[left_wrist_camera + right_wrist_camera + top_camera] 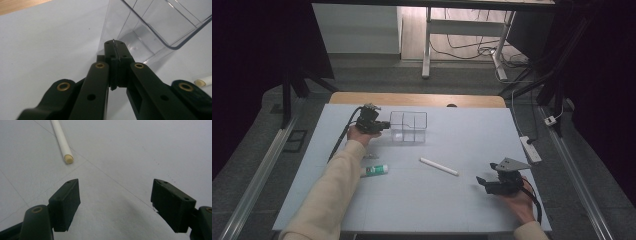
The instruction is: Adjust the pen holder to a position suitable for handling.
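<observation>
table (422, 200) bearing all | clear divided box (408, 126) sitting far left-centre | left gripper (384, 125) pinching its near wall, jaws closed, likely repositioning it | right gripper (482, 181) resting, jaws wide, empty | white stick (438, 166) lying between, probably needing picking next

My left arm, in a cream sleeve, stretches far forward, its hand gripping the left gripper (384, 125), whose jaws are pressed together. My right hand sits low and close to me, holding the right gripper (482, 181) with jaws spread wide.
</observation>
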